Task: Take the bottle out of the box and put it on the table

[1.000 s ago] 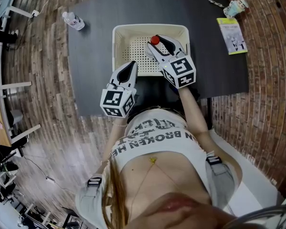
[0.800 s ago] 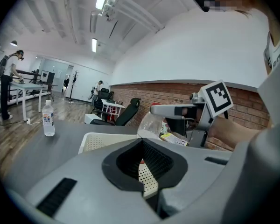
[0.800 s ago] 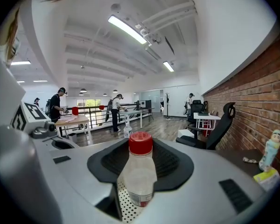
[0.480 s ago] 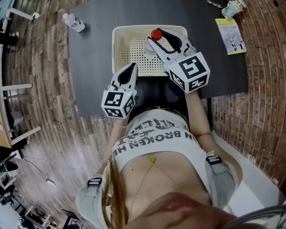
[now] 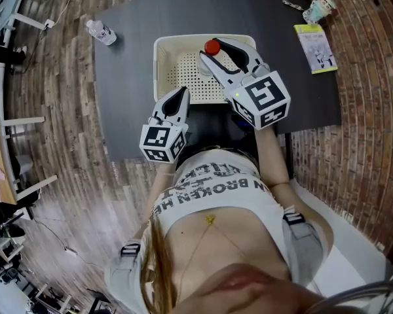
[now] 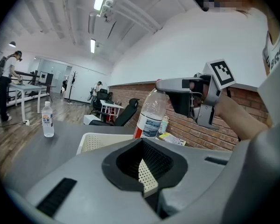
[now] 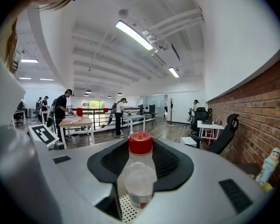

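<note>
now the right tongs (image 5: 214, 50) grip the upright, red-capped bottle (image 7: 139, 174), their jaws pressed against its sides. in the head view it sits over the upper right part of the white perforated box (image 5: 165, 52), near the top middle of the frame. the left tongs (image 5: 181, 91) are closed and empty at the box's lower edge. a second bottle (image 5: 101, 30) stands on the dark bench (image 5: 128, 77), upper left.

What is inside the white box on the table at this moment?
In the box only a perforated floor shows. The bottle, held by the right gripper, hangs over it; whether its base has cleared the rim is hidden. That gripper covers the box's right part.
</note>
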`<state>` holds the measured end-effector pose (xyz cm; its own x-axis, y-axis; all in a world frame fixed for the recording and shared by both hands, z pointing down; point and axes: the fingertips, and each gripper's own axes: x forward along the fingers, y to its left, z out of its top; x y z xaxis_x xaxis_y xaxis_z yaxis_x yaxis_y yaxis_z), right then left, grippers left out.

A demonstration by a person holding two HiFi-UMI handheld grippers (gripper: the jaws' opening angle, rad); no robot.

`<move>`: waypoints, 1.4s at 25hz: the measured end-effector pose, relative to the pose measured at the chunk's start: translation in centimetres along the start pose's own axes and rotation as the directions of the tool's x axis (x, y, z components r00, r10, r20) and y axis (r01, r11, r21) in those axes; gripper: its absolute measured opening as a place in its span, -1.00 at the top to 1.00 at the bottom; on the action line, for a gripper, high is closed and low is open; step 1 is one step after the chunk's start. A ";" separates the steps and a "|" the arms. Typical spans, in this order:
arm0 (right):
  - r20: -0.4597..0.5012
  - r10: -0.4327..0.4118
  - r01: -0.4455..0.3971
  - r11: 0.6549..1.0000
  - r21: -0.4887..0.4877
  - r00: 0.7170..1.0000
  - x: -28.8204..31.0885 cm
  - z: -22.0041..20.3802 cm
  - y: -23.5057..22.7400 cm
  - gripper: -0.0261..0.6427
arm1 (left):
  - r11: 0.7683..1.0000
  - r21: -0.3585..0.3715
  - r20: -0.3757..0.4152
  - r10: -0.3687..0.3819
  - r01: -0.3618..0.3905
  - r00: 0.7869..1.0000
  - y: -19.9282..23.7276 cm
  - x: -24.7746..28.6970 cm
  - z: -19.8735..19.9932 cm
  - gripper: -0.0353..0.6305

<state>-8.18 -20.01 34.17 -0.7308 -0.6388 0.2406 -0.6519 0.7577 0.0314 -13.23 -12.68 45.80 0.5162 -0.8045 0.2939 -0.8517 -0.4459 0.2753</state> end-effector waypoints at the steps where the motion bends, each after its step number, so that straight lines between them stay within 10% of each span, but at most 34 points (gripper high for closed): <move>1: 0.000 0.000 0.000 1.000 -0.001 1.000 0.0 0.0 0.1 0.47 | 1.000 -0.001 -0.001 -0.001 0.001 1.000 0.0 0.0 -0.1 0.88; 35: -0.003 -0.107 0.107 0.994 0.030 0.994 -5.1 -1.1 -4.8 0.47 | 1.000 -0.008 -0.039 -0.024 0.024 0.999 -2.9 1.1 -1.5 0.88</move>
<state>-1.15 -20.24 33.85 -0.6562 -0.7158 0.2390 -0.7322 0.6806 0.0281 -10.06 -11.69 46.67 0.5395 -0.7776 0.3231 -0.8386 -0.4616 0.2894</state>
